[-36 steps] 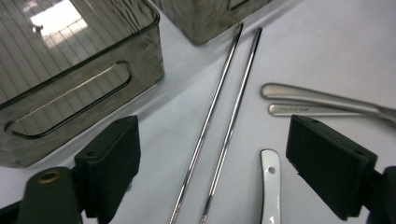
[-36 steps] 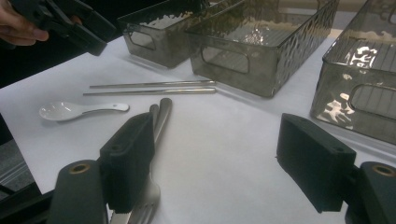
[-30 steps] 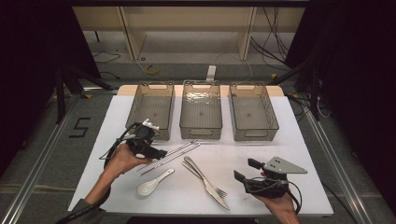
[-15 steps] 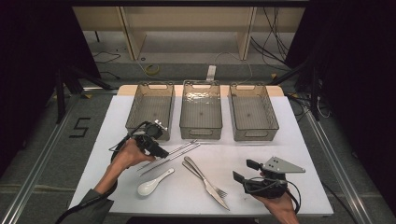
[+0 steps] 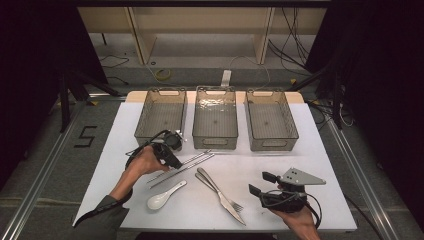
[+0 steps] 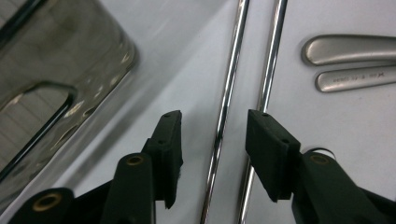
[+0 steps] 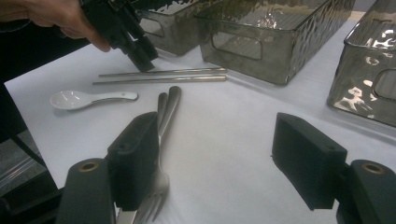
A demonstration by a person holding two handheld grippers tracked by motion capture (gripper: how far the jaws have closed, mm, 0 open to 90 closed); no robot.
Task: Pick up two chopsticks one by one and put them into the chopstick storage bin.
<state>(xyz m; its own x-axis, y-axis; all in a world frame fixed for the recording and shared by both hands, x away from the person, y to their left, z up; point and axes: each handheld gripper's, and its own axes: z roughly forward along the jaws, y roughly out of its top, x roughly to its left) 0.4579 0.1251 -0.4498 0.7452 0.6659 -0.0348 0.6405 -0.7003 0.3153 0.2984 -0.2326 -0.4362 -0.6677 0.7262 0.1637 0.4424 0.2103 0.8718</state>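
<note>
The pair of slim shiny metal chopsticks point(image 5: 182, 164) lies side by side on the white surface point(image 5: 320, 160), just before the left clear bin point(image 5: 161, 112), their long axis slanting from near-left to far-right. The left gripper point(image 6: 212, 133) straddles them, fingers closing, not yet pressing. The right gripper point(image 7: 212, 158) hovers released.
</note>
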